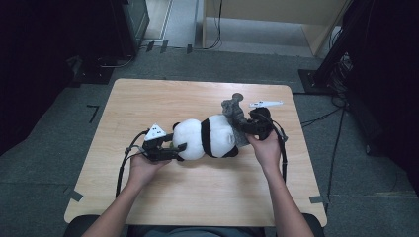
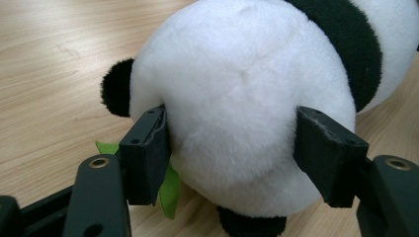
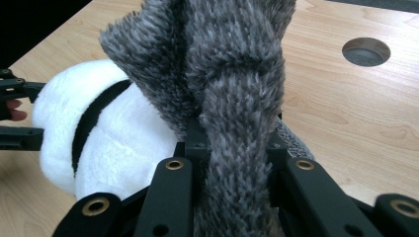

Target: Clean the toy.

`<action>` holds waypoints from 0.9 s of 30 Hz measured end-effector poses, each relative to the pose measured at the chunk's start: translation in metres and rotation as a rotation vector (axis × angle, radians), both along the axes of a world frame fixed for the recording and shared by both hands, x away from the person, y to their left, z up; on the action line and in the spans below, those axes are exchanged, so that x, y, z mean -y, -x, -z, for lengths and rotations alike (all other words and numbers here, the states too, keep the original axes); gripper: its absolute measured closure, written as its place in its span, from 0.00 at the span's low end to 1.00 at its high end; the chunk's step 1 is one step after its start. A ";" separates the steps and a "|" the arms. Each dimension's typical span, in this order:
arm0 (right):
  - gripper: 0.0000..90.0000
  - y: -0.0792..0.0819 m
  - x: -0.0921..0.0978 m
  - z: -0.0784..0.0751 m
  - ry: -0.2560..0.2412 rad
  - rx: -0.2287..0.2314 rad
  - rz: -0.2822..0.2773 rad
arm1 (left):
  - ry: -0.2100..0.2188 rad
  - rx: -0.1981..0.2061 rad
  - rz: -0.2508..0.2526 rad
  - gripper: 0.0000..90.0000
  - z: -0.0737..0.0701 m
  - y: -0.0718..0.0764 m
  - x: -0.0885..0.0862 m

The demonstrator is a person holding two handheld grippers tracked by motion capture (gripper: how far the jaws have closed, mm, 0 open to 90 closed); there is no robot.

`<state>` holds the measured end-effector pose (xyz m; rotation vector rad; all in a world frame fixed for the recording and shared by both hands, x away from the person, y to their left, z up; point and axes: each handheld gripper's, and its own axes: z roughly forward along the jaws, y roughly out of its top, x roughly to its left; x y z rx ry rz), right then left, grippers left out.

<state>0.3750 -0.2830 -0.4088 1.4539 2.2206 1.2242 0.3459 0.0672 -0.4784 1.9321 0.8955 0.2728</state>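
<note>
A black-and-white panda plush lies on its side in the middle of the wooden table. My left gripper is shut on its white head, one pad pressed into each side. A green leaf pokes out beneath the head, and a black ear shows at the left. A grey furry piece lies at the panda's other end. My right gripper is shut on this grey fur, which rises between its jaws. The panda's white body lies just behind the fur.
A round cable hole sits in the tabletop near the far edge, beyond the grey fur. Cables run across the floor at the right. A dark cabinet stands at the back left and wooden furniture behind the table.
</note>
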 end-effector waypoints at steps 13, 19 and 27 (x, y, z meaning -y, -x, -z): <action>0.80 0.000 0.010 0.015 -0.072 -0.007 -0.024 | -0.016 -0.005 0.006 0.27 0.002 -0.005 0.001; 0.83 0.001 0.013 0.022 -0.015 -0.016 0.014 | -0.004 -0.011 0.003 0.27 0.002 -0.006 0.001; 0.83 -0.004 0.012 0.039 -0.010 -0.078 0.037 | 0.026 -0.026 0.020 0.25 0.004 -0.009 -0.002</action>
